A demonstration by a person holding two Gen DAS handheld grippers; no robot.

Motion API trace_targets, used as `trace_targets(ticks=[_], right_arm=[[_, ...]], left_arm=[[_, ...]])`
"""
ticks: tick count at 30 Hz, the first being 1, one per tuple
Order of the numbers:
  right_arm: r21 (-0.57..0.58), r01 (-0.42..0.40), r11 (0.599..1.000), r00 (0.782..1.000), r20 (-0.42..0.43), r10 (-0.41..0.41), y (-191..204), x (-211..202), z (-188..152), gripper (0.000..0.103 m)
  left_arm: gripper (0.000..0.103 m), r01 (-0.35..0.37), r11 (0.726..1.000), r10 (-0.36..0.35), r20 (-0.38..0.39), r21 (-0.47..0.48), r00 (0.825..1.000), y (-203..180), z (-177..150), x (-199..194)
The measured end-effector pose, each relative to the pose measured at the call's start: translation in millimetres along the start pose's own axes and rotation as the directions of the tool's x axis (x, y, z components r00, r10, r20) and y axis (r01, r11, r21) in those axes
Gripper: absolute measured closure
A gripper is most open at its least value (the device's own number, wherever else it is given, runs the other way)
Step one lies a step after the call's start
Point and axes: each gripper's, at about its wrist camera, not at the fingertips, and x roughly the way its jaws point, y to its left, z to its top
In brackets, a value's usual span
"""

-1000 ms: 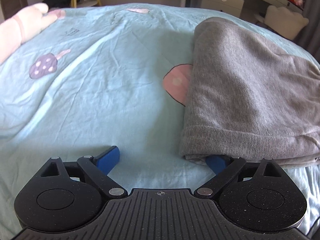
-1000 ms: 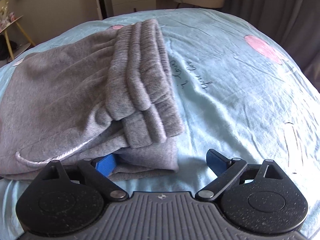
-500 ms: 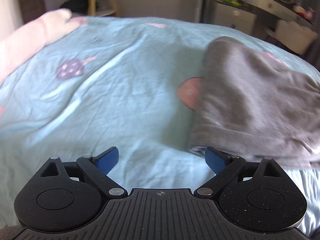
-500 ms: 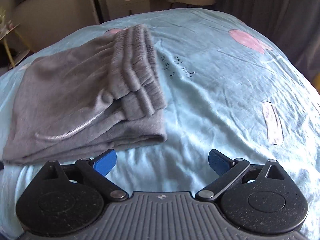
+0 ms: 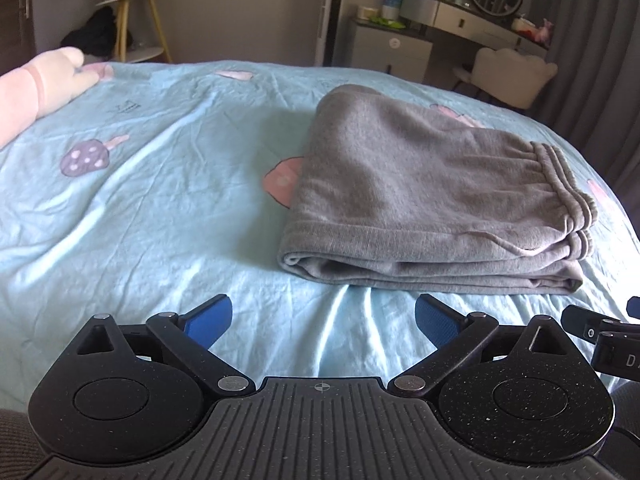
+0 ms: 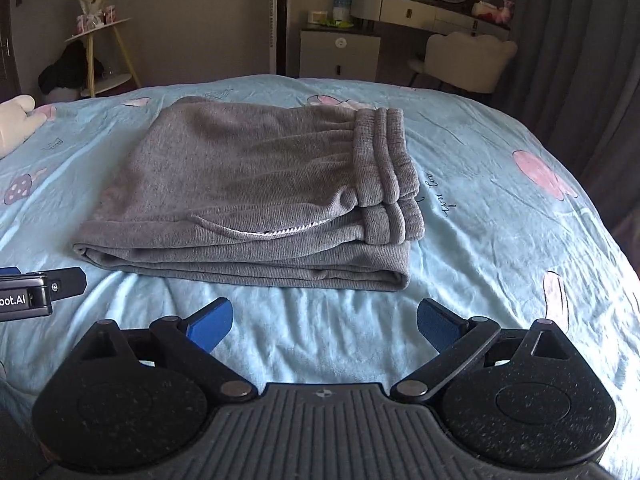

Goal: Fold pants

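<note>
Lying folded on the bedsheet [image 5: 160, 208], the pants [image 5: 420, 200] sit at one o'clock beyond the left gripper [image 5: 323, 318] — jaws spread, empty. From the right wrist, the pants [image 6: 256, 184] lie at eleven o'clock past the right gripper [image 6: 325, 320] — spread too, untouching.

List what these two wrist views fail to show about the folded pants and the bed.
- Folded grey knit pants: legs and cuffs tucked under upper layers, both views.
- Light blue printed bedsheet: handwritten print too small to read, right view.
- Pink plush toy: cut off by left edge.
</note>
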Motion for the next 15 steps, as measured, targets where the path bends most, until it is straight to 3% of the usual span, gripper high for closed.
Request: trace_targets(ticks=[6,15], right_arm=[[0.011,-0.012,1.0,1.0,0.003,0.012,0.8,7.9,-1.2,0.004],[-0.005,-0.008,1.0,1.0,-0.009,0.008,4.9,13.1,-3.0,0.004]], left_arm=[[0.001,0.011,0.999,-0.012,-0.036,-0.036,0.999,4.5,-0.4,8.0],[0.001,0.015,1.0,-0.014,-0.054,0.022,0.998,-4.4,-2.4,14.0]])
